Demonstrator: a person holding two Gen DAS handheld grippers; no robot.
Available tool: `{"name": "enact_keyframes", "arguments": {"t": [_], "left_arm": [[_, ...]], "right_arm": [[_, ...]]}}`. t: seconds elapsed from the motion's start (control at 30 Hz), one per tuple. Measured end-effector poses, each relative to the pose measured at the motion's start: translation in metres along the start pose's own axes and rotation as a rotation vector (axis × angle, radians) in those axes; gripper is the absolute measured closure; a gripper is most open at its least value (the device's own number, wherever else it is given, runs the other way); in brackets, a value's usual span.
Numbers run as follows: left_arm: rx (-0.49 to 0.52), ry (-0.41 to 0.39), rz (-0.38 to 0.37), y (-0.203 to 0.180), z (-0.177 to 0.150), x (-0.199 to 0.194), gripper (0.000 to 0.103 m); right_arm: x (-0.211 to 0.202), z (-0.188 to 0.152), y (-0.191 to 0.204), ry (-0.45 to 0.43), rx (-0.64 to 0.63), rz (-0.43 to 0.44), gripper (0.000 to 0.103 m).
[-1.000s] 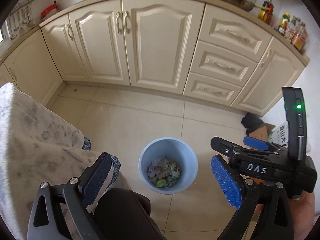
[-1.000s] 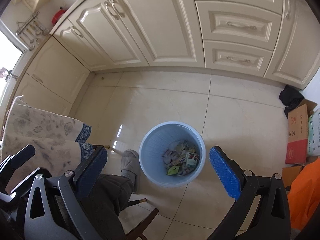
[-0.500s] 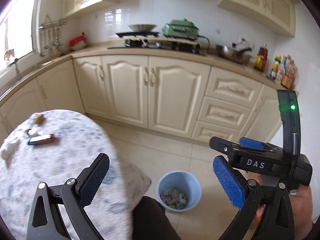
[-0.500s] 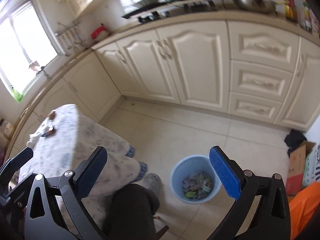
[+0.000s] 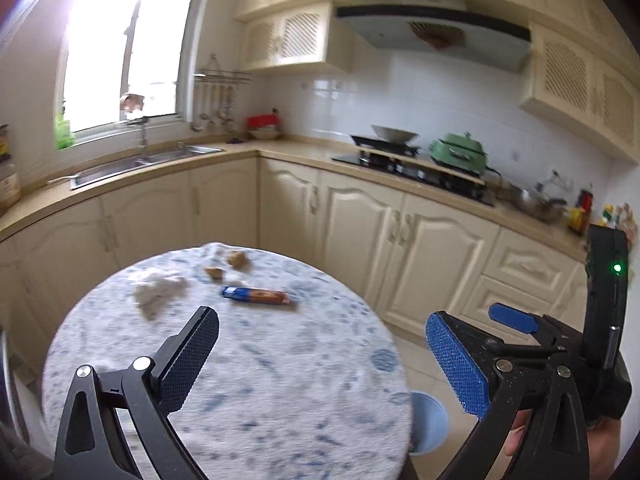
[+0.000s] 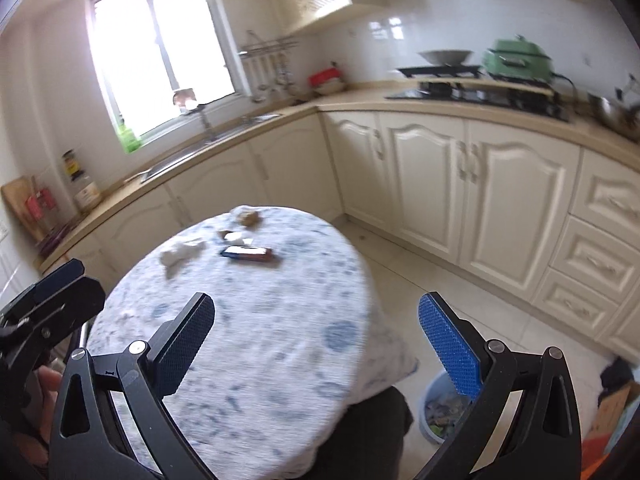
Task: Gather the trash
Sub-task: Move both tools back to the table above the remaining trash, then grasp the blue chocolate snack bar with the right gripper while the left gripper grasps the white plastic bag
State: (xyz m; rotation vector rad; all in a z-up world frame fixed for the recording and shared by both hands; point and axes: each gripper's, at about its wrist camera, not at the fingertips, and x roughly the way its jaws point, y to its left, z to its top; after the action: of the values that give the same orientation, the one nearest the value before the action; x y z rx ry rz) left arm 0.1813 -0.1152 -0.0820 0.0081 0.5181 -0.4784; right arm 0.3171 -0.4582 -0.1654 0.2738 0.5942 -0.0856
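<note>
Hovering above a round table [image 5: 280,380] draped in a blue-patterned cloth, the left gripper [image 5: 320,360] is held with its jaws spread wide and nothing between them. The right gripper [image 6: 316,348] is likewise seen with jaws spread and nothing held, above the near part of the same table. At the far side of the tabletop, several pieces of trash are gathered: a blue and brown snack wrapper [image 5: 256,295], a crumpled white tissue [image 5: 158,290] to its left, and two small brown scraps [image 5: 237,259] further back. Every piece lies well apart from both grippers. On the tiled floor to the right of the table, a light blue bin [image 6: 444,408] is seen partly hidden by the cloth's edge, with mixed litter inside it. Cream kitchen cabinets [image 5: 400,232] are visible behind the table.
</note>
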Motion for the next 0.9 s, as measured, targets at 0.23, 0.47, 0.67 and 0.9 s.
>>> {"name": "enact_keyframes", "arguments": {"t": [0.23, 0.47, 0.67, 0.9], "left_arm": [[-0.080, -0.089, 0.127, 0.053, -0.017, -0.079, 0.001], [-0.139, -0.100, 0.209, 0.084, -0.035, -0.097, 0.001], [-0.172, -0.078, 0.233, 0.097, -0.039, -0.076, 0.001], [-0.187, -0.021, 0.252, 0.126, -0.017, -0.010, 0.001]], "right_arm": [[0.009, 0.006, 0.077, -0.027, -0.110, 0.105, 0.000], [0.025, 0.008, 0.125, -0.017, -0.204, 0.187, 0.000], [0.053, 0.010, 0.138, 0.014, -0.232, 0.216, 0.000], [0.115, 0.012, 0.140, 0.097, -0.262, 0.213, 0.000]]}}
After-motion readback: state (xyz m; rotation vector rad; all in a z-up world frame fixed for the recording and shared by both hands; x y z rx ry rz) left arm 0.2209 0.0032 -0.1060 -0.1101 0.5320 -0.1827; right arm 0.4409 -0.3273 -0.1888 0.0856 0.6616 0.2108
